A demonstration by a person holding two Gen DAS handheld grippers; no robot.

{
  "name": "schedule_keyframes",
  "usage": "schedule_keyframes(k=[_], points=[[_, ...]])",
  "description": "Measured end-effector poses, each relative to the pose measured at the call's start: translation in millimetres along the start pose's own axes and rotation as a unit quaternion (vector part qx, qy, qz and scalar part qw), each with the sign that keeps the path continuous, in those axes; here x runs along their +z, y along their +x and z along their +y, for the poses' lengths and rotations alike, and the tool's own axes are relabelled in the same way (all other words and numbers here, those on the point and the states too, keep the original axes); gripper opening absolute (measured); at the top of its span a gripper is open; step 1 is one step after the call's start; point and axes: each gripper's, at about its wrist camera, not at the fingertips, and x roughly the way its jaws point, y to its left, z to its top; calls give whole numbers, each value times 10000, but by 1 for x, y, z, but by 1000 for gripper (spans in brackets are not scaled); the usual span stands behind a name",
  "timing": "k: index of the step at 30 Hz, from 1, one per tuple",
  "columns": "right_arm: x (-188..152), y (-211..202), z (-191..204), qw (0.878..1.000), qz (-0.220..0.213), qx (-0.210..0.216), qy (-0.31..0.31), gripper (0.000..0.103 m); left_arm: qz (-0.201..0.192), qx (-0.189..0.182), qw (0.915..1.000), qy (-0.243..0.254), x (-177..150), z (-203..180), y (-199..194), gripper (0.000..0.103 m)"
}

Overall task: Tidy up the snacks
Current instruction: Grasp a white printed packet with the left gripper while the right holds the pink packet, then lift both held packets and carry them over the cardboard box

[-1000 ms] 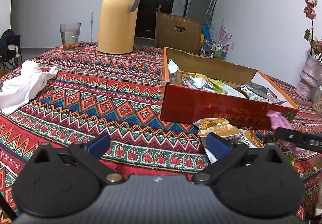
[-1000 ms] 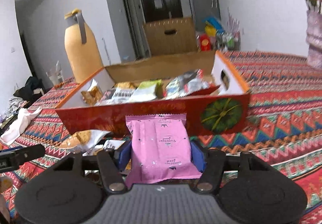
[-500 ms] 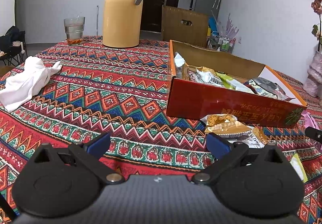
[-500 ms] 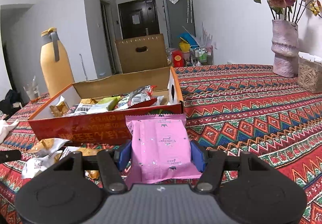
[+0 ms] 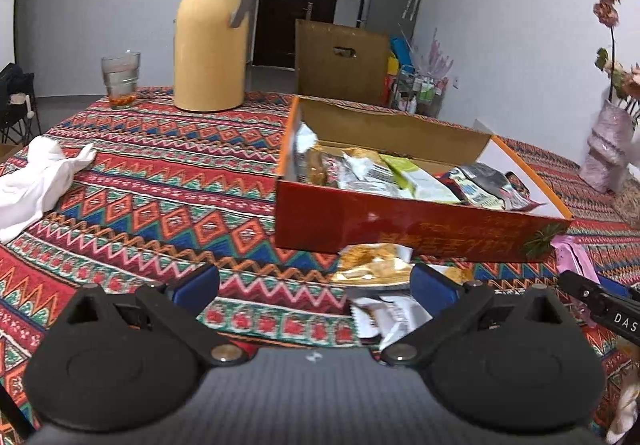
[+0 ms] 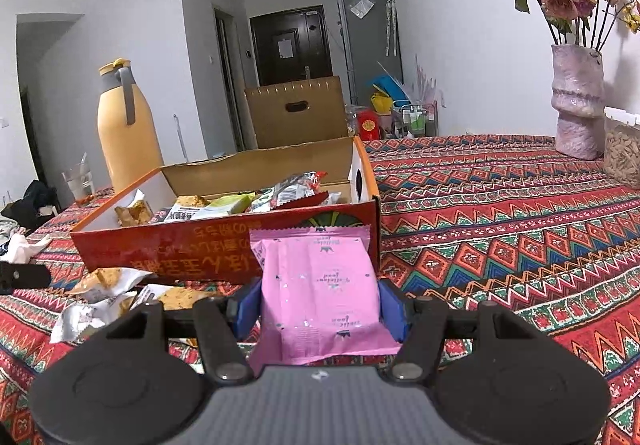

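A red open cardboard box [image 5: 400, 221] holds several snack packets [image 5: 404, 175] on the patterned table. My right gripper [image 6: 320, 305] is shut on a pink snack packet [image 6: 320, 285], held just in front of the box's right corner [image 6: 224, 249]. The packet also shows at the right in the left wrist view [image 5: 572, 259]. My left gripper [image 5: 316, 285] is open and empty, above the tablecloth in front of the box. Loose snack packets [image 5: 376, 269] lie on the cloth before the box, also in the right wrist view [image 6: 104, 289].
A yellow thermos jug [image 5: 212, 33] and a glass [image 5: 120, 79] stand at the far side. A white cloth [image 5: 36, 181] lies at the left. A vase of flowers [image 6: 576, 101] and a container [image 6: 622, 149] stand at the right. A brown box [image 5: 342, 63] is behind the table.
My right gripper with the pink packet has drawn back and then moved closer toward the box's right corner. My left gripper has shifted slightly, staying open.
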Motion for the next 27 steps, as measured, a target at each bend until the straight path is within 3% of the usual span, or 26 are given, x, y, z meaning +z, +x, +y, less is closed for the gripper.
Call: schedule_keyframes(k=[13, 18, 21, 27], points=[[-2, -6, 1, 9998, -88, 153, -11, 61, 594, 18, 9982, 35, -5, -38, 32, 103], [-3, -8, 3, 9997, -123, 199, -50, 61, 788, -48, 9968, -91, -9, -37, 41, 83], [-4, -9, 3, 9996, -142, 222, -73, 61, 886, -100, 9959, -130, -12, -36, 44, 78], [-5, -11, 4, 9995, -173, 235, -104, 61, 795, -266, 9964, -82, -15, -37, 40, 54]])
